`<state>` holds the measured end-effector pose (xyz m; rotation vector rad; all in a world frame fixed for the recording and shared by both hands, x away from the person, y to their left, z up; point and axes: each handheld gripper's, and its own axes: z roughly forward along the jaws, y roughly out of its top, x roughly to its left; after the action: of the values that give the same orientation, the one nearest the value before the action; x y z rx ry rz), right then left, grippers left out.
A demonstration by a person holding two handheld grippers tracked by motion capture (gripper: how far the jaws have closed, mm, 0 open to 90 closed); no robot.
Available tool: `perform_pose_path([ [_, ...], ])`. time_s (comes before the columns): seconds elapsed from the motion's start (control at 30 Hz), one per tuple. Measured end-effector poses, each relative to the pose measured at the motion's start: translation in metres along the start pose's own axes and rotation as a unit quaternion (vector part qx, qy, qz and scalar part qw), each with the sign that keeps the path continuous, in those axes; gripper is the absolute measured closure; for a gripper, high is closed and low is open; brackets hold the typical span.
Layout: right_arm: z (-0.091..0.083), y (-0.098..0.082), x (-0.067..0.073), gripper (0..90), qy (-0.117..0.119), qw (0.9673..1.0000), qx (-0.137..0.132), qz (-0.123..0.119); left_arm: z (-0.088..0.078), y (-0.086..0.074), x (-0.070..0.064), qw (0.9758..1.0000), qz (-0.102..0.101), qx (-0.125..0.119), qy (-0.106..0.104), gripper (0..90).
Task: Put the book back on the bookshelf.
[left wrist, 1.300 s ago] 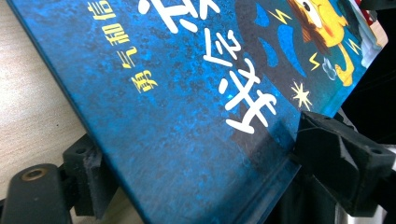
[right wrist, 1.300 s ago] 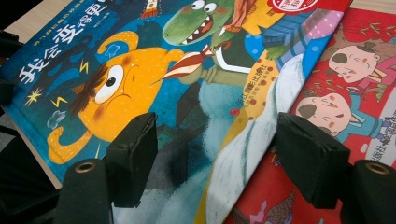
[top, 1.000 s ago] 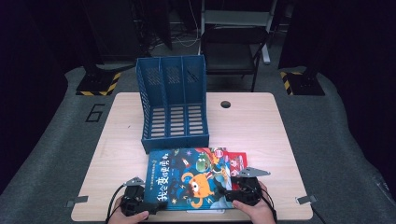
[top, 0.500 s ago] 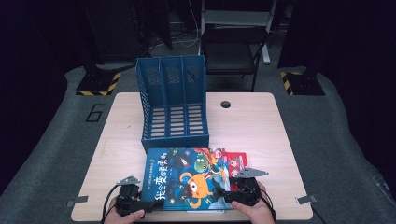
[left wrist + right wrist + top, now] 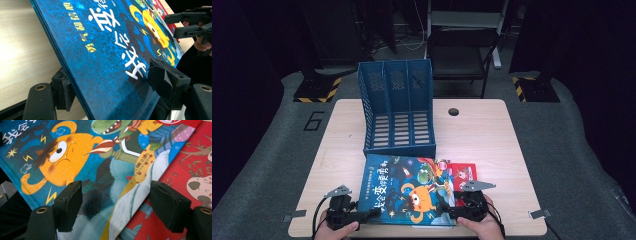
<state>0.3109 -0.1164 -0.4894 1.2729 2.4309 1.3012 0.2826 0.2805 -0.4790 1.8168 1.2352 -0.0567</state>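
Observation:
A blue picture book (image 5: 407, 190) with an orange monster on its cover lies in front of the blue three-slot file holder (image 5: 397, 115), partly over a red book (image 5: 462, 172). My left gripper (image 5: 371, 214) is at the book's near left corner. In the left gripper view the book (image 5: 100, 50) slants between the jaws of the left gripper (image 5: 107, 72), one pad under its edge, one above the cover. The jaws have just been closing but still stand wide. My right gripper (image 5: 447, 212) is open over the right part of the book (image 5: 75, 157) and the red book (image 5: 190, 170), gripping nothing.
The wooden table (image 5: 482, 135) has a round cable hole (image 5: 454, 111) behind the books. A dark chair (image 5: 462, 50) stands beyond the far edge. Both hands hold the grippers at the near edge. Grey floor surrounds the table.
My left gripper has risen a little at the book's near left corner, and its grey plate now shows. The right gripper and the file holder have stayed put.

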Motion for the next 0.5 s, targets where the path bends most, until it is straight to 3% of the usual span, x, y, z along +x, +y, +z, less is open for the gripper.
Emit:
perform_pose_path([
  [0.17,0.001,0.0,0.002,25.2,0.0,1.0,0.001,-0.002,-0.006,0.004,-0.001,0.9999,0.003,-0.012,-0.001,31.5],
  [0.5,0.002,0.001,0.001,26.0,0.007,0.9999,0.002,-0.007,-0.021,0.014,-0.001,0.9991,-0.02,-0.029,-0.024,46.1],
])
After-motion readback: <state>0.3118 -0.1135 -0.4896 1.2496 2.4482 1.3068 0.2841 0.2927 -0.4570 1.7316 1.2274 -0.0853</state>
